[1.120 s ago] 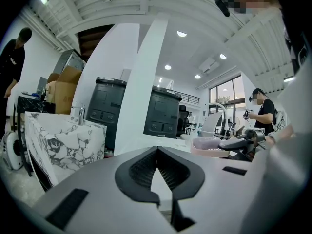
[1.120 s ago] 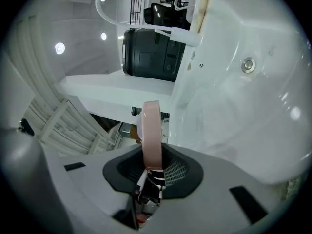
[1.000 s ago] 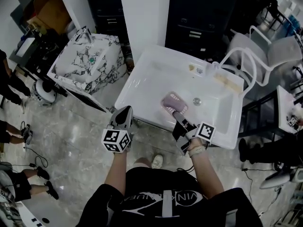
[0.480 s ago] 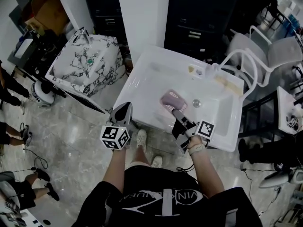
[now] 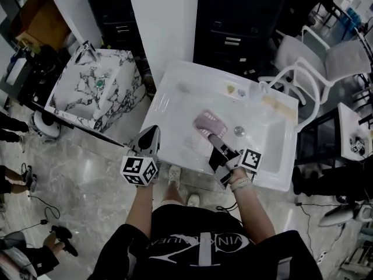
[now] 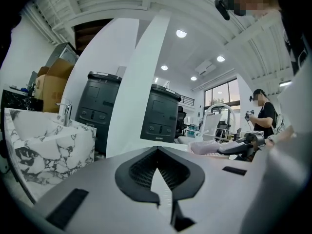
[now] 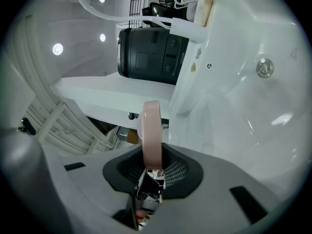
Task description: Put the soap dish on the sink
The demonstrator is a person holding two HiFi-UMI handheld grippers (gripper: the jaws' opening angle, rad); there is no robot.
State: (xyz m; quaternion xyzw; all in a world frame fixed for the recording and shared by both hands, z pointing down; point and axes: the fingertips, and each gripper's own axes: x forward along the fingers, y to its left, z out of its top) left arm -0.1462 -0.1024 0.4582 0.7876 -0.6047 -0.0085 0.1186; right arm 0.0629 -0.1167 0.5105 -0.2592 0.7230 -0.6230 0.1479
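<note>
Head view: right gripper (image 5: 214, 139) is clamped on the near edge of the pink ribbed plastic soap dish (image 5: 207, 123), holding it out over the basin of the white rectangular ceramic sink (image 5: 175, 80), just left of the round metal drain (image 5: 238, 131). Can't tell if the dish touches the basin floor. Left gripper (image 5: 150, 137) has its jaws together w/ nothing between them and hangs at the sink's front-left corner, outside the rim.

Step, as I read it: carry and placement, not yet set down. Nxt move prob. needs a flat spot picked, e.g. the back ledge, dish brought level, lowered till it rests, then jaws eased apart.

Count: 1 soap dish, 2 grippers, 1 drain, 2 sinks incl. the marble-patterned sink (image 5: 76, 98) at left.
</note>
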